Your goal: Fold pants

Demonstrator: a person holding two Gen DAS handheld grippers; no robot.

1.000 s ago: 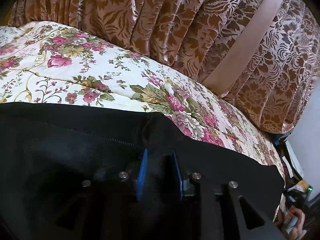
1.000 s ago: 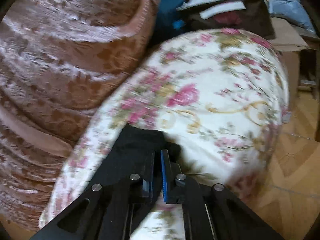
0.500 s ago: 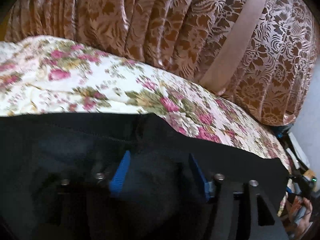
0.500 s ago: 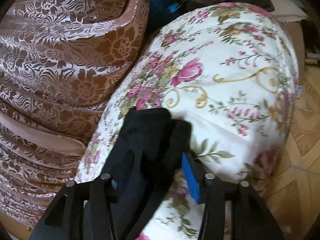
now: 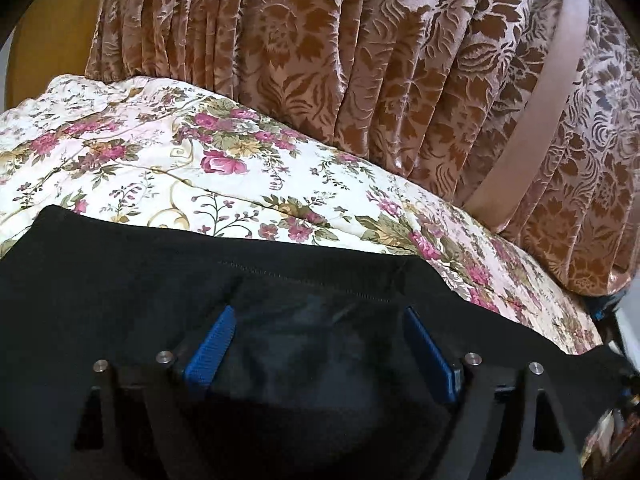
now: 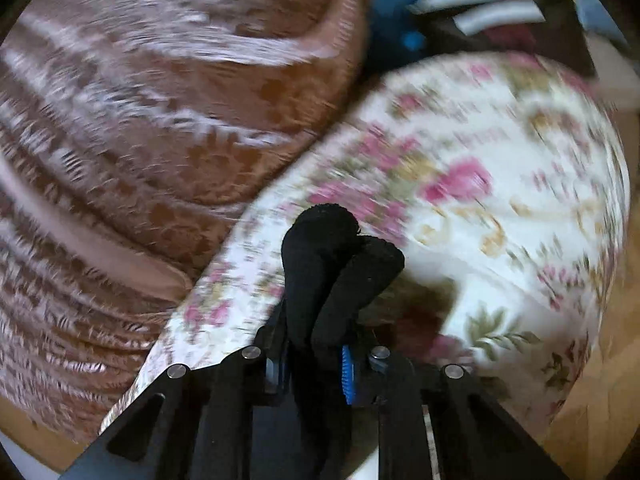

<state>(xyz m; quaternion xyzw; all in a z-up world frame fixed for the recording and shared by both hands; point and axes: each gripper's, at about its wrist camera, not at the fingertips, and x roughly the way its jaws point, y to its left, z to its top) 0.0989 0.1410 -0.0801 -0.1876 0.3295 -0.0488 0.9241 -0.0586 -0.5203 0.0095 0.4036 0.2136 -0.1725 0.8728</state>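
Black pants (image 5: 120, 280) lie spread across a floral bedcover (image 5: 200, 160) and fill the lower half of the left wrist view. My left gripper (image 5: 318, 312) hovers over their stitched hem. Its jaws are opening wide, the cloth lies under and between the blue pads (image 5: 212, 344), and neither pad presses on it. In the blurred right wrist view, my right gripper (image 6: 314, 344) is closing on a bunched end of the pants (image 6: 320, 248). That end sticks up in two black folds above the fingers, over the bedcover (image 6: 500, 184).
A brown patterned curtain (image 5: 360, 60) hangs along the far side of the bed and shows at left in the right wrist view as the curtain (image 6: 140, 120). Wooden floor (image 6: 592, 420) lies past the bed's rounded end. Dark clutter (image 6: 480, 20) is piled beyond it.
The left jaws went from pinching the pants' edge to spread wide. The right jaws opened, then closed on a bunch of cloth, which now stands higher; that view is blurred by motion.
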